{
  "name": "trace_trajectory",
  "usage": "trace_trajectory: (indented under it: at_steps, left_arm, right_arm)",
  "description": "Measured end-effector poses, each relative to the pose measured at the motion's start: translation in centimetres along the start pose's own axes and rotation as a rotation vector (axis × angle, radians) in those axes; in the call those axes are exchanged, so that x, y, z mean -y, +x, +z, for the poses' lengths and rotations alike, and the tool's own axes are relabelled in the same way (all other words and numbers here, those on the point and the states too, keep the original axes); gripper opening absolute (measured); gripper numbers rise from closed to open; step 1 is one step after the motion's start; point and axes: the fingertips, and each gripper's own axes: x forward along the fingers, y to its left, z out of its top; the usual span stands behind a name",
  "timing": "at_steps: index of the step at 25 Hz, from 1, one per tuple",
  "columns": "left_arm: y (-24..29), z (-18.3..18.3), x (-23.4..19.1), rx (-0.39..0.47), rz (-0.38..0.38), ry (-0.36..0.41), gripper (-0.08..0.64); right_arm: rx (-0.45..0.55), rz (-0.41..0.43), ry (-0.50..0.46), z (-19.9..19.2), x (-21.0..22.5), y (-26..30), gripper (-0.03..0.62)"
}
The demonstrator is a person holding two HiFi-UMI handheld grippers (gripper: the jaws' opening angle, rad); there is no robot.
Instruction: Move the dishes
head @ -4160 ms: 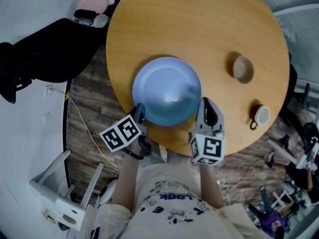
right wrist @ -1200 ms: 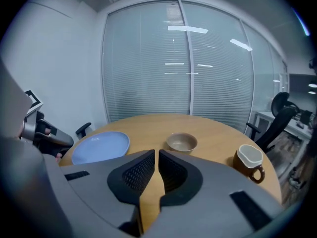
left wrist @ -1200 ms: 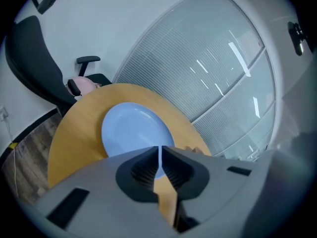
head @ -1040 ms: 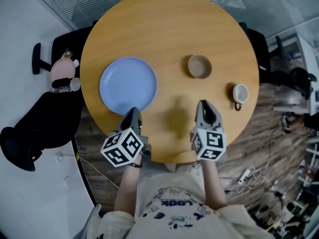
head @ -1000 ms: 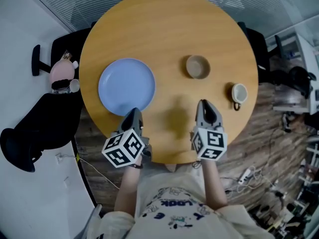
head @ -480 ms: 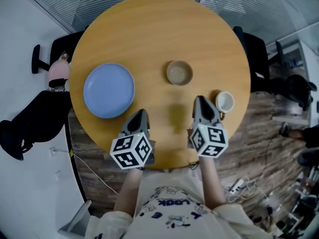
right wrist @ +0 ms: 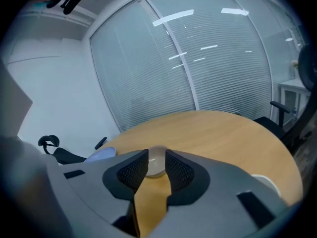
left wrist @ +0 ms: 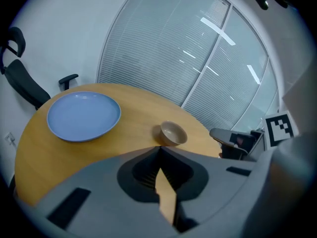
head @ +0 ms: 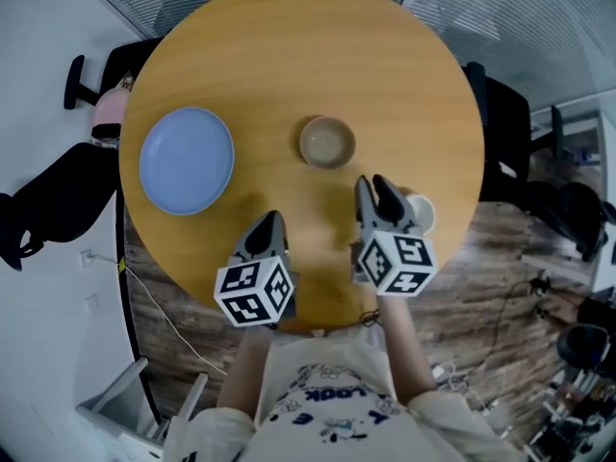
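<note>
My left tongs (head: 272, 221) and right tongs (head: 373, 185) are grey moulded plastic, with wide bodies tapering to narrow tips. Each one carries a white cube (head: 255, 294) with black square markers on its faces. Inner pads (right wrist: 130, 174) are dark and ribbed, set in rounded grey shells. I wear a cream T-shirt (head: 318, 383) with dark blue lettering and small cartoon prints across the chest. Forearms are bare.

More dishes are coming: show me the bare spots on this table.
The whole far half of the round wooden table, beyond the round blue plate and the small beige bowl, is bare. So is the strip between plate and bowl, and the right side past the bowl. Tightest is the near right edge, around the white cup.
</note>
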Motion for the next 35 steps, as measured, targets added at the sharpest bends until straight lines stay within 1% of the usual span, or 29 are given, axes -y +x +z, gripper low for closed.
trace_trajectory:
  at_steps: [3, 7, 13, 16, 23, 26, 30, 33, 35]
  left_arm:
    - [0.6, -0.3, 0.4, 0.002, 0.030, -0.006, 0.002]
    - [1.2, -0.7, 0.2, -0.001, 0.052, -0.023, 0.002]
    - [2.8, -1.6, 0.1, -0.046, 0.050, -0.044, 0.002]
    - [3.5, -1.7, -0.2, -0.062, 0.042, -0.052, 0.002]
    - [4.2, -1.9, -1.6, -0.098, 0.040, -0.063, 0.002]
    - [4.5, -2.3, -2.2, -0.111, 0.038, -0.070, 0.002]
    - [4.5, -2.5, -3.0, -0.122, 0.039, -0.079, 0.002]
    - [4.5, -2.8, -3.4, -0.134, 0.033, -0.085, 0.002]
    - [4.4, -2.9, -3.8, -0.137, 0.030, -0.087, 0.002]
  right_arm:
    - [-0.025, 0.025, 0.023, -0.2, 0.7, 1.2, 0.097]
    - [-0.074, 0.027, 0.071, -1.1, 1.4, 3.1, 0.106]
    - [-0.116, 0.002, 0.173, -1.5, 2.5, 6.2, 0.107]
    - [-0.140, -0.003, 0.192, -1.5, 2.6, 7.8, 0.107]
    - [-0.205, -0.060, 0.239, -3.3, 3.2, 10.2, 0.107]
    - [-0.226, -0.087, 0.246, -3.9, 3.6, 10.9, 0.107]
    - [-0.274, -0.100, 0.220, -4.7, 3.4, 11.6, 0.100]
    - [-0.287, -0.111, 0.191, -4.8, 3.5, 11.9, 0.026]
    - [-0.294, -0.115, 0.178, -4.7, 3.4, 12.1, 0.020]
